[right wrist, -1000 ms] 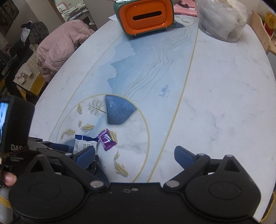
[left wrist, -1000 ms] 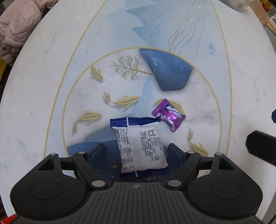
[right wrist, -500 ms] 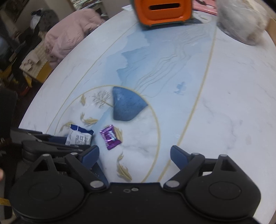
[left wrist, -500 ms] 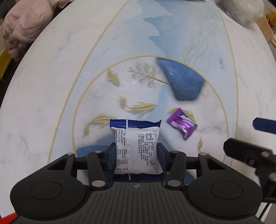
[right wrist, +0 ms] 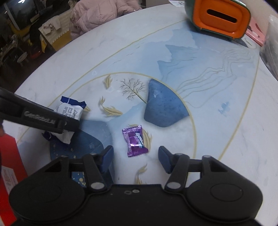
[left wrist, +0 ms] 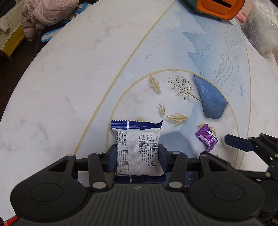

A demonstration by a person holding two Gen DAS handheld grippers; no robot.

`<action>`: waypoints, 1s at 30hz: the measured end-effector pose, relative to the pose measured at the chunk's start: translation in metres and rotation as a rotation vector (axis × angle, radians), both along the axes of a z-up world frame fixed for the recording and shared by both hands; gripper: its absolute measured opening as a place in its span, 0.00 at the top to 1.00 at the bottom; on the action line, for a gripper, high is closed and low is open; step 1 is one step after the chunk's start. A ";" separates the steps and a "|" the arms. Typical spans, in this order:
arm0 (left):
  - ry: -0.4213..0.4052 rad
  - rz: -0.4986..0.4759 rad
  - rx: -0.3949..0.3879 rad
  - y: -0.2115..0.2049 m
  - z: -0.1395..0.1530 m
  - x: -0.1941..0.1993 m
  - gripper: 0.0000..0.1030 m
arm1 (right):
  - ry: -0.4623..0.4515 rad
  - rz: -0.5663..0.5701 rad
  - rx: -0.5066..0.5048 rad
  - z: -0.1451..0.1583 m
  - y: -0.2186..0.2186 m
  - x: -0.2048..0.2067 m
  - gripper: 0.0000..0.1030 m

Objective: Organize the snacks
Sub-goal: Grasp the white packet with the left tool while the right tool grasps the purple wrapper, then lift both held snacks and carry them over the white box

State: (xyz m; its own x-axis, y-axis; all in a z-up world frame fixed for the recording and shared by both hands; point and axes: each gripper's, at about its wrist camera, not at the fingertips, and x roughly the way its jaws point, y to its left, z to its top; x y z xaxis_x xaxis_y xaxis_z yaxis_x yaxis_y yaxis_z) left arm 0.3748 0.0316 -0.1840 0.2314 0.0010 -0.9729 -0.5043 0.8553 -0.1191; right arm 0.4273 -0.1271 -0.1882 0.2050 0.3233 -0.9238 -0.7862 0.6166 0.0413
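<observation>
My left gripper point(left wrist: 137, 157) is shut on a white and blue snack packet point(left wrist: 137, 144) and holds it just above the painted table point(left wrist: 69, 78). The packet also shows in the right wrist view point(right wrist: 69, 111), partly behind the left gripper's finger. A purple candy point(right wrist: 134, 140) lies on the table between the open fingers of my right gripper point(right wrist: 135, 159); it does not touch them. The candy also shows in the left wrist view point(left wrist: 206, 137), with a right fingertip point(left wrist: 236, 140) just right of it.
An orange and green box with a slot point(right wrist: 220, 17) stands at the far side. A clear plastic bag point(left wrist: 260, 26) sits at the far right. A red box point(right wrist: 8, 166) is at the near left. A pink jacket point(right wrist: 100, 13) lies beyond the table's far left edge.
My left gripper closed on the snack packet and lifted it. My right gripper moved left and forward until its open fingers came either side of the purple candy.
</observation>
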 end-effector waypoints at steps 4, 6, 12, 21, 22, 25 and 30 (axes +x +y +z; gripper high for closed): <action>-0.006 -0.002 -0.003 0.000 0.000 -0.001 0.53 | -0.008 0.026 -0.022 -0.005 0.010 -0.001 0.64; -0.008 -0.004 -0.003 0.000 0.000 -0.001 0.53 | -0.016 0.030 -0.026 -0.006 0.014 -0.002 0.66; -0.014 -0.007 -0.001 -0.001 0.002 -0.002 0.53 | -0.027 0.001 -0.025 -0.007 0.017 0.002 0.81; -0.047 -0.030 0.004 -0.001 0.021 -0.013 0.53 | -0.030 -0.080 0.034 0.015 0.008 -0.006 0.82; -0.052 -0.039 0.009 -0.001 0.026 -0.015 0.53 | -0.032 -0.086 0.043 0.021 0.007 -0.010 0.82; -0.074 -0.063 0.003 -0.001 0.042 -0.024 0.53 | -0.036 -0.105 0.073 0.041 0.003 -0.022 0.82; -0.124 -0.119 0.004 -0.002 0.075 -0.048 0.53 | -0.047 -0.142 0.129 0.077 -0.006 -0.048 0.82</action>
